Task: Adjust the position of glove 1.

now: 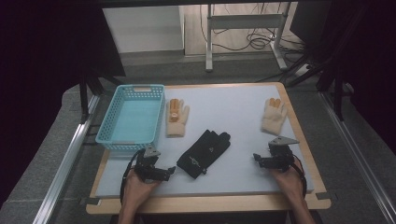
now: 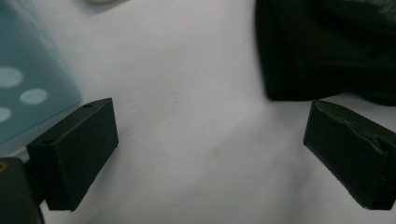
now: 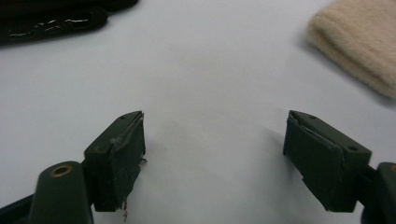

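Left tongs (image 1: pixel 172 170) and right tongs (image 1: pixel 256 157), both wide and empty, flank the black glove (image 1: pixel 204 152) on the bench (image 1: pixel 233 116).

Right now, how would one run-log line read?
left tool: open, empty, beside black glove | right tool: open, empty, near cream glove | basket: empty

The table (image 1: pixel 233 140) is evenly lit from above, while its surroundings are left in deep darkness. Only soft, short shadows are cast. In both gripper views the near tool jaws are rendered blurred, and the black glove (image 2: pixel 327 46) is shown underexposed, without detail.
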A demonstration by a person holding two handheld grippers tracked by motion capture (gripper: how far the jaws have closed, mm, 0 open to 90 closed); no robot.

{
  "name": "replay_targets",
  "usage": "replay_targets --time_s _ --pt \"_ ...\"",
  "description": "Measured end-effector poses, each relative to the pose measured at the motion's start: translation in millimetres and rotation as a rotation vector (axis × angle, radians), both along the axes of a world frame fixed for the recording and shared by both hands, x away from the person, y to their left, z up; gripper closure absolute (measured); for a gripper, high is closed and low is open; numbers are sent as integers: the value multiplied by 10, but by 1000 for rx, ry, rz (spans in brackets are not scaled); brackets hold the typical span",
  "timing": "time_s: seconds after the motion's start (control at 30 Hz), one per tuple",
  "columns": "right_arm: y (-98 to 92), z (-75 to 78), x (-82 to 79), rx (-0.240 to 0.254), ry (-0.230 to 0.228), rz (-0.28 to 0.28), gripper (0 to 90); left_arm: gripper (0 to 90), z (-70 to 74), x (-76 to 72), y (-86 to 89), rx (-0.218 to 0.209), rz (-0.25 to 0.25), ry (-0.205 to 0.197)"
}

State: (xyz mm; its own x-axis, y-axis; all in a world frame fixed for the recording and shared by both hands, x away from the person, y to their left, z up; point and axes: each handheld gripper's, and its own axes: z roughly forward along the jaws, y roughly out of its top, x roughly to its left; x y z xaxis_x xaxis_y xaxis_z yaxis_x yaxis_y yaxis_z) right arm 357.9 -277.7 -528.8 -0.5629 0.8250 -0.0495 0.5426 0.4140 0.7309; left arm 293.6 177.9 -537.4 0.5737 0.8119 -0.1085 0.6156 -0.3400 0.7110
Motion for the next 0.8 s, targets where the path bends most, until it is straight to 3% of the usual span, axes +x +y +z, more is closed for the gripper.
replay_targets --time_s 0.13,0.3,0.8 --pt "1 -4 -2 -3 -1 1 188 19 128 -5 -86 -19 -45 -6" --pt "1 -6 -4 -2 -2 1 188 2 208 88 -279 -6 -103 4" --pt "2 -9 -8 -5 -7 0 187 1 202 465 -819 39 -176 62"
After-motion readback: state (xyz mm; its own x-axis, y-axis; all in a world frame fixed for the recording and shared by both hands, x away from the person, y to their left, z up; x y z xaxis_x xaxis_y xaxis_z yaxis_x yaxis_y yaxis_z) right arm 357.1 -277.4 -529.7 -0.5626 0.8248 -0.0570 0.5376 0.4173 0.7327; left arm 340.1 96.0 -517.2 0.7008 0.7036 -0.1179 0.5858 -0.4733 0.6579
